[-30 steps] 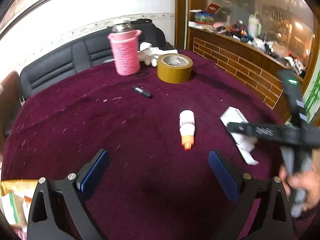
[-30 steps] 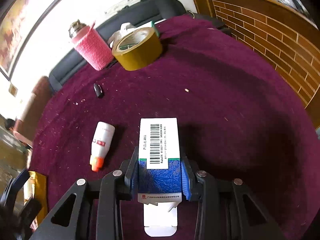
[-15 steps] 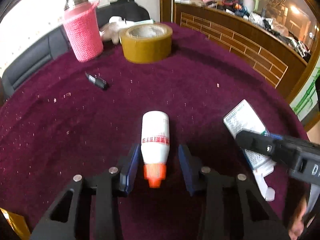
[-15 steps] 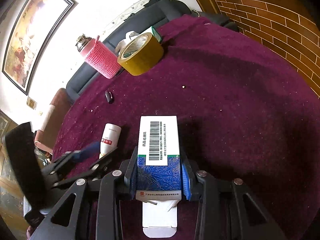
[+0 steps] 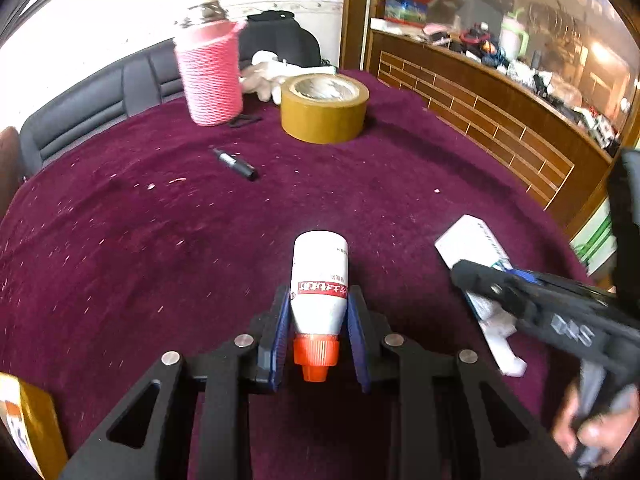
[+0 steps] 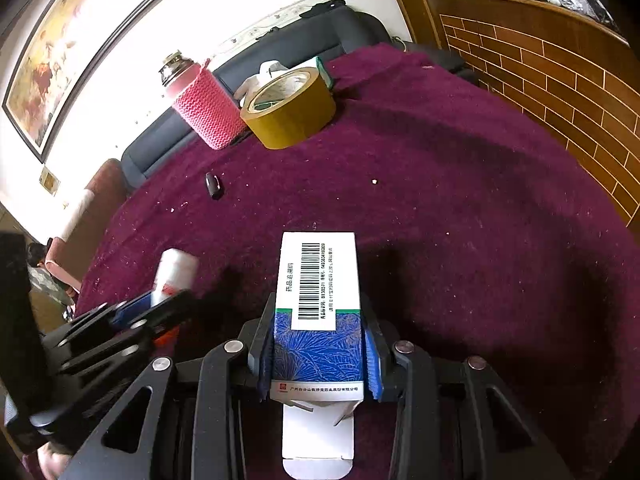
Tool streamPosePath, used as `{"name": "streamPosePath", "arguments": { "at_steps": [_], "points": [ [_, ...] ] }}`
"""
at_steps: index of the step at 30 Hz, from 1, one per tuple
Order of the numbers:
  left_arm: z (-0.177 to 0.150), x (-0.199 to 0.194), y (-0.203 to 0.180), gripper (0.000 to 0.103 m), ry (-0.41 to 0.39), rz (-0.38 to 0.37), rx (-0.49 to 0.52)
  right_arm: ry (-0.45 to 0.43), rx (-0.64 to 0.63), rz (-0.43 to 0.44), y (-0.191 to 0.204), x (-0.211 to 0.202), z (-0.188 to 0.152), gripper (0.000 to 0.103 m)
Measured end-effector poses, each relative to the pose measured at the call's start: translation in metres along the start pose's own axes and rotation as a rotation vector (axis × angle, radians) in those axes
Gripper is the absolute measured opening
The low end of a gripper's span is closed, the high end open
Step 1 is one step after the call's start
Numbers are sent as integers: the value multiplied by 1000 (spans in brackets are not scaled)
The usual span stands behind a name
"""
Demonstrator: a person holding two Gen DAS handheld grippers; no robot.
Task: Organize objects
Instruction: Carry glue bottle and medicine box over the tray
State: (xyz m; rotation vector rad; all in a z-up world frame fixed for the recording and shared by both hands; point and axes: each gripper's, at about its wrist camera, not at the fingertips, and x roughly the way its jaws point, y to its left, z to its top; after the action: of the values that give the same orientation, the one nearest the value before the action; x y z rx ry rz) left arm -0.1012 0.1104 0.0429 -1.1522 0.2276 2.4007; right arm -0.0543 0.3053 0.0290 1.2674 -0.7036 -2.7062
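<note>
Purple cloth [image 5: 120, 264] is covering the round table, and the things to organize are lying on it. At the far left the pink bottle [image 5: 210, 76] is standing upright, with the tape roll [image 5: 324, 110] just beside it on the right and the black marker [image 5: 235, 164] lying nearer, apart from both.

In the near middle, the left claw [image 5: 319, 334] is closing its blue pads [image 5: 280, 332] on the white bottle [image 5: 319, 280]. Its long axis is running along the claw's own axis: the orange cap [image 5: 315, 358] is pointing back toward the camera, between the pads, and the round base is pointing to the far side, toward the tape roll. The pads are touching the lower body on both sides, so the grip is narrow and on the bottle. I cannot tell if it is resting on the cloth or is lifted.

At the near right, the right claw [image 6: 318, 356] is holding the box [image 6: 320, 308] between its pads. Here also the long axis is lying along the claw, with the barcode end pointing far and the open white flap [image 6: 318, 440] hanging near.

So both things are pointing the same way, toward the far group. I judge that each claw can carry its thing straight forward without turning. The left claw is nearer to the pink bottle, the right one nearer to the tape roll.
</note>
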Motion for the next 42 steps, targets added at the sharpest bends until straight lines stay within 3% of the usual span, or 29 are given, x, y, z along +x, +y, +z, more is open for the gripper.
{"name": "streamPosePath", "arguments": {
  "at_steps": [7,17,20,30,38,42],
  "points": [
    [-32,-71,16,26,-51,-31,-71,-1,36,44,-6,0,1,37],
    [-118,-180,42,26,-108,-58,-193,17,59,144,7,-2,-6,37],
    [-143,-210,61,26,-135,-44,-239,11,30,135,19,-8,-11,37],
    [-213,-289,137,26,-270,57,-376,18,-109,241,116,-52,-55,38],
    [-256,-305,189,26,-281,178,-496,59,-292,352,225,-76,-94,38],
    [-265,-305,201,26,-276,184,-509,113,-352,385,276,-70,-110,38]
  ]
}}
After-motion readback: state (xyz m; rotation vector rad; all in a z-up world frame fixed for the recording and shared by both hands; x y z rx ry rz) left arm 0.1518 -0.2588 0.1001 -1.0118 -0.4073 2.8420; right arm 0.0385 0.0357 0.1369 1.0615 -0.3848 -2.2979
